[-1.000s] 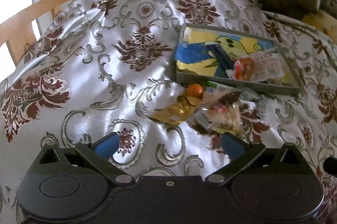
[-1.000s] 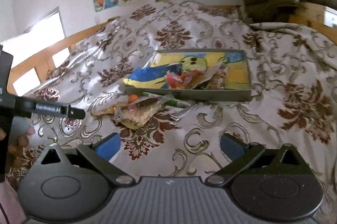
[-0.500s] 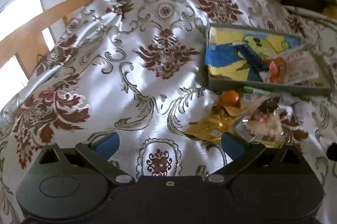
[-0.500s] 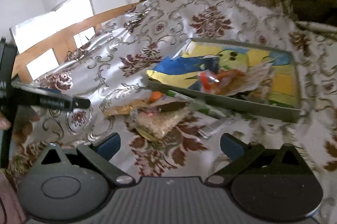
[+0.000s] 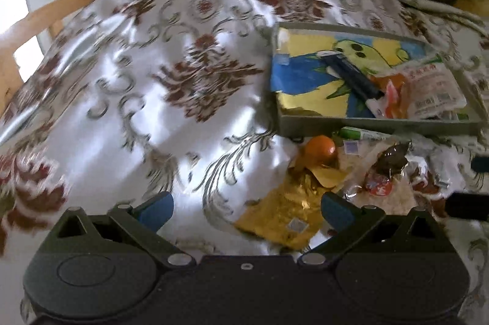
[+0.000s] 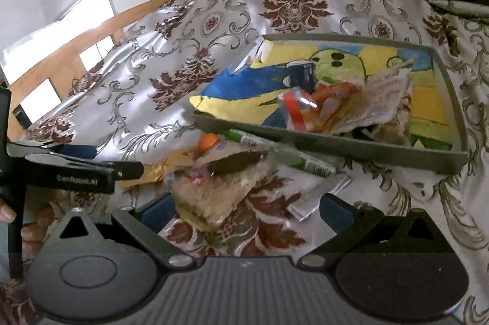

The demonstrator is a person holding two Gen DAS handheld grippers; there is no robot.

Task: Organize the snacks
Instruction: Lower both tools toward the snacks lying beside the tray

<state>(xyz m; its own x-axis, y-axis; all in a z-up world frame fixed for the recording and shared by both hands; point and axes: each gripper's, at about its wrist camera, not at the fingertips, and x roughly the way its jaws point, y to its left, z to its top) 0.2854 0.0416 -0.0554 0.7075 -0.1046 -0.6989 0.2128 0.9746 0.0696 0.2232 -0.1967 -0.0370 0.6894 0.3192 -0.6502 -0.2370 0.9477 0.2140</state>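
Your left tongs (image 5: pixel 246 207) stand apart with nothing between the blue pads, low over the patterned satin cloth (image 5: pixel 128 99). The right pad (image 5: pixel 334 207) sits just beside the gold foil packet (image 5: pixel 284 213), which lies flat on the cloth.

Your right tongs (image 6: pixel 244 210) also stand apart and grip nothing. Between their pads, on the cloth, lies the clear-wrapped pastry (image 6: pixel 214 190); whether either pad touches the wrapper cannot be told.

Location of the snacks:
- Loose pile, just in front of the tray's near wall: the gold foil packet, a small orange (image 5: pixel 320 150), a green-and-white stick pack (image 5: pixel 363 133) lying along the wall, a dark brown wrapped item (image 5: pixel 392 161) and the clear-wrapped pastry.
- A silver sachet (image 6: pixel 318 195) lies on the cloth near the right pad of the right tongs.
- In the tray (image 5: pixel 376 125): a dark blue bar (image 5: pixel 351 74), an orange-and-red packet (image 5: pixel 389 93) and a white packet with a barcode (image 5: pixel 434 89), grouped toward the right half. The tray floor bears a blue, yellow and green drawing.

In the right wrist view, your left tongs appear at the left edge, with fingers (image 6: pixel 30 228) of your hand visible behind them.
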